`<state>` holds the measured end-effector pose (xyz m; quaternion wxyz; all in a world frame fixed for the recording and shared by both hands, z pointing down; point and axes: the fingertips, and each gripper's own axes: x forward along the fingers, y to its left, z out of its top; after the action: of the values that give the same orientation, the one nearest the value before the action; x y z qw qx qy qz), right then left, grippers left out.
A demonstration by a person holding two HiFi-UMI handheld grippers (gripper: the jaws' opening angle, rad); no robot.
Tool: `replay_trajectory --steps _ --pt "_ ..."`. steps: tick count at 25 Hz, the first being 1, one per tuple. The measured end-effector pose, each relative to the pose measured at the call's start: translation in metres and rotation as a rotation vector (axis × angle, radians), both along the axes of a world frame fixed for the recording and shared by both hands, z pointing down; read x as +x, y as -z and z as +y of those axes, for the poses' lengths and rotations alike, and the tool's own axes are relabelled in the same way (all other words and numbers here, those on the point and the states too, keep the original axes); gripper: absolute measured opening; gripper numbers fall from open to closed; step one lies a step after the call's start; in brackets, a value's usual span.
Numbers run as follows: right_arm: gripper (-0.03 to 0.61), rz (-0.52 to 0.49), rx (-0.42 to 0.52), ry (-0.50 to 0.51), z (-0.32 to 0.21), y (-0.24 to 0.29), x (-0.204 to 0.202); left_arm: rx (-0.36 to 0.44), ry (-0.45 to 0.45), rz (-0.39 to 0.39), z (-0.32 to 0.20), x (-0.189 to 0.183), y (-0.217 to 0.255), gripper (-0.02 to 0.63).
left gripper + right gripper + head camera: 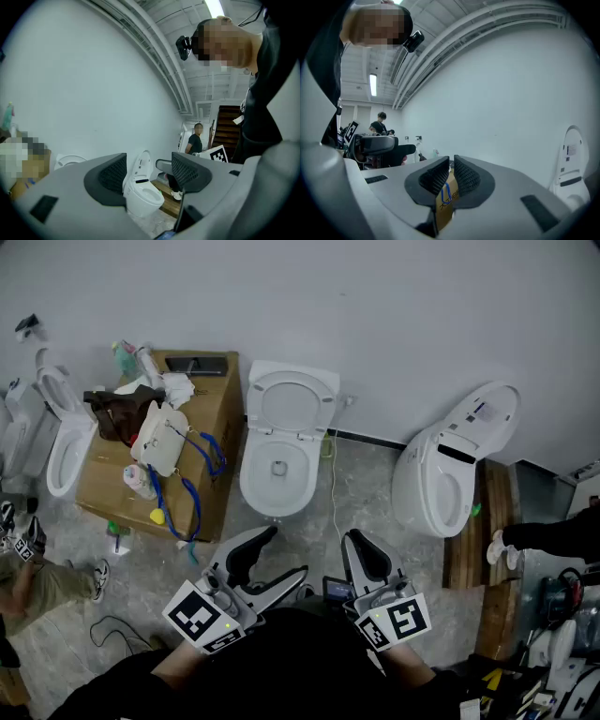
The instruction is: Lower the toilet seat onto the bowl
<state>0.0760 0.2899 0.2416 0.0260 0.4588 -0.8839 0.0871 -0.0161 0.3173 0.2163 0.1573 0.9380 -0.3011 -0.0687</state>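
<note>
The middle toilet stands against the wall with its white seat (289, 399) raised upright above the open bowl (276, 471). Both grippers hover low in front of it, well short of the bowl. My left gripper (270, 566) is open and nothing lies between its jaws; in the left gripper view (149, 171) only the toilet at the right (142, 193) shows through the gap. My right gripper (364, 557) is shut with nothing in it; in the right gripper view (451, 162) the pads almost meet.
A cardboard box (214, 432) piled with bags and bottles stands left of the middle toilet. Another toilet (64, 439) is at the far left, and one with its lid up (448, 470) sits right, beside wooden pallets (494, 540). A person (37, 570) sits at lower left.
</note>
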Motion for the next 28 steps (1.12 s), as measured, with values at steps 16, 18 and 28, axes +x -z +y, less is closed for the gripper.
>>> replay_trajectory --steps 16,18,28 --pt "0.054 -0.084 -0.019 0.096 0.050 0.002 0.060 -0.078 0.190 -0.109 0.031 0.062 -0.017 0.155" --pt "0.054 -0.088 -0.018 0.106 0.052 0.002 0.067 -0.084 0.198 -0.111 0.034 0.068 -0.018 0.155" --pt "0.055 -0.110 0.022 0.141 0.055 0.009 0.099 -0.081 0.240 -0.125 0.040 0.102 -0.018 0.153"
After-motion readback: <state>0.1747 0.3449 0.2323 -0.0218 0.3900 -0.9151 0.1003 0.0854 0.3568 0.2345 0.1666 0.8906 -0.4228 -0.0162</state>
